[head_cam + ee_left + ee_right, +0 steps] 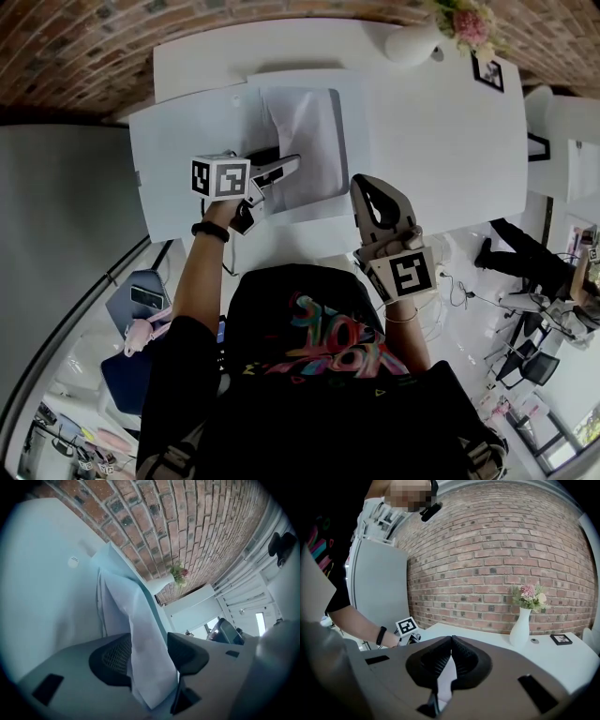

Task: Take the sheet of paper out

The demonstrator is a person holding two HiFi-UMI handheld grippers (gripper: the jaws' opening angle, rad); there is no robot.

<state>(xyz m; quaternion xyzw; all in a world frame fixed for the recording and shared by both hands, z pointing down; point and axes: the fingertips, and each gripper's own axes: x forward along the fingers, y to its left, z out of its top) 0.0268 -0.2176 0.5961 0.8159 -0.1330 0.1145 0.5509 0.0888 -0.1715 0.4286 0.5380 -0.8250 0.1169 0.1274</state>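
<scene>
A white sheet of paper (305, 131) lies in a clear plastic sleeve (356, 122) on the white table (450, 141). My left gripper (291, 166) reaches in from the near left and is shut on the sheet's near edge. In the left gripper view the sheet (140, 620) rises in a creased ridge and runs down between the black pads (115, 658) of that gripper (149, 641), with the bluish sleeve edge (154, 606) behind it. My right gripper (361, 186) hovers at the sleeve's near right corner; it (451, 641) is shut with nothing held.
A white vase (412, 42) with pink flowers (469, 23) and a small black picture frame (487, 72) stand at the table's far right. The vase (520, 627) and frame (561, 639) also show in the right gripper view. A brick wall (497, 550) backs the table.
</scene>
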